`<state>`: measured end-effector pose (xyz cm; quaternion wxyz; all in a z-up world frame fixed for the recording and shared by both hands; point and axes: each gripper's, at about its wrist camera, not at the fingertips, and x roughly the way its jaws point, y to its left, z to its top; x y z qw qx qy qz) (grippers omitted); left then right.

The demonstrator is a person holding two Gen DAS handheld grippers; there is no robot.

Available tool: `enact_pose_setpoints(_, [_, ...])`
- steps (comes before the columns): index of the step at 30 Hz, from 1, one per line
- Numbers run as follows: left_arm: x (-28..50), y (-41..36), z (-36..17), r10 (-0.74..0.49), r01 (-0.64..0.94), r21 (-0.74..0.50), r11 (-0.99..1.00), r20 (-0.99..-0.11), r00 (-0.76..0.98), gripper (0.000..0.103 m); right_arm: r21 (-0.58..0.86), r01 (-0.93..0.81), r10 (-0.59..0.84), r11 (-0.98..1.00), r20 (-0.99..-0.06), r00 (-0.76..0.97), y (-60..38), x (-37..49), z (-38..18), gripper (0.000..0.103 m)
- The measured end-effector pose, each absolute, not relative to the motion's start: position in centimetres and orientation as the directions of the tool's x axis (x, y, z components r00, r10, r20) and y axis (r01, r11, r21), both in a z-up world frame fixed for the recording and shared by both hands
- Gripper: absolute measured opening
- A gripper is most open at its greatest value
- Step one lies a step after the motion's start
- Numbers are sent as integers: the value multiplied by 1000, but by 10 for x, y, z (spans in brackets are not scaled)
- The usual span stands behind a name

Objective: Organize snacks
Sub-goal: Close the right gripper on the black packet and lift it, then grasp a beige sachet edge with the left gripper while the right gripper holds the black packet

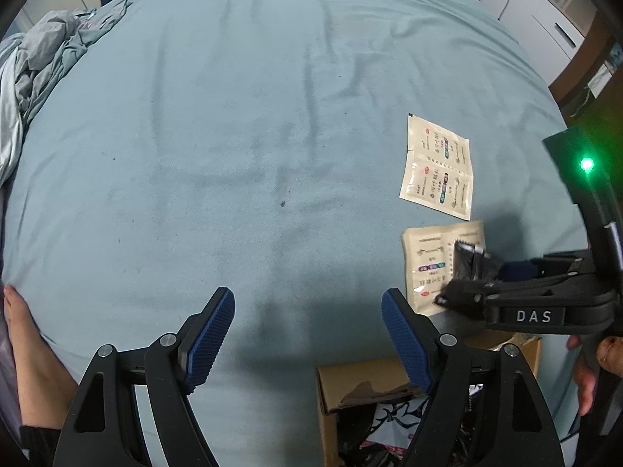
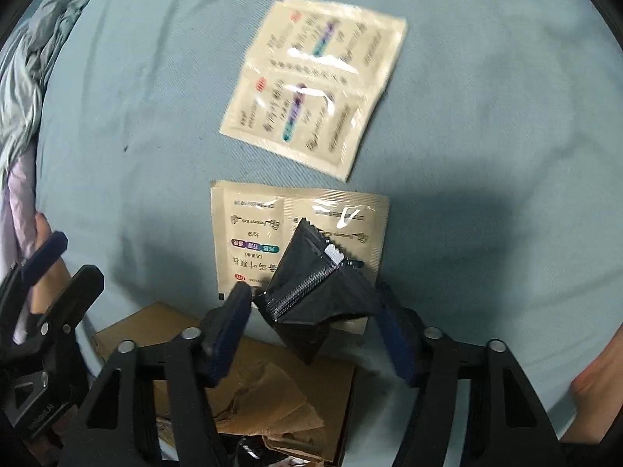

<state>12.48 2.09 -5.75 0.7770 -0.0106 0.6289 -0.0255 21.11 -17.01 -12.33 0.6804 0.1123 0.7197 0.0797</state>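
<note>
My right gripper (image 2: 311, 307) is shut on a crumpled black snack packet (image 2: 315, 295), held just above the bed, over a beige twin sachet (image 2: 253, 233). The same packet (image 1: 469, 272) and right gripper (image 1: 463, 278) show at the right of the left wrist view, over that sachet (image 1: 426, 260). A second beige twin sachet (image 2: 315, 81) lies flat further out; it also shows in the left wrist view (image 1: 438, 167). My left gripper (image 1: 309, 330) is open and empty above bare sheet. An open cardboard box (image 1: 350, 385) with packets inside sits below both grippers.
A teal bedsheet (image 1: 233, 136) covers the bed. Rumpled grey bedding (image 1: 35, 66) lies at the far left. A bare foot (image 1: 23, 334) rests at the near left edge. White cabinets (image 1: 537, 11) stand beyond the bed at top right.
</note>
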Motion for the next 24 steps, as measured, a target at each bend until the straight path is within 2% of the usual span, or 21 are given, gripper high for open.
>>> enact_pose_setpoints(1, [125, 21, -58, -53, 25, -49, 998, -977, 207, 79, 258, 36, 260, 965, -965, -29, -165, 208, -121, 45])
enact_pose_setpoints(2, [125, 21, -58, -52, 23, -49, 999, -977, 206, 79, 244, 22, 245, 969, -970, -12, -163, 208, -118, 41])
enact_pose_setpoints(9, [130, 14, -61, -51, 20, -48, 999, -978, 203, 79, 241, 32, 236, 970, -964, 121, -184, 207, -88, 41])
enact_pose_setpoints(13, [137, -4, -67, -101, 75, -90, 993, -982, 163, 80, 269, 71, 254, 961, -952, 172, -207, 200, -77, 41])
enact_pose_setpoints(21, [151, -49, -72, -59, 189, -22, 982, -980, 189, 80, 335, 101, 309, 937, -928, 210, -246, 178, -55, 42])
enact_pose_setpoints(24, [160, -61, -74, -54, 211, -11, 978, -978, 201, 80, 420, 136, 389, 897, -898, 204, -262, 170, -49, 42])
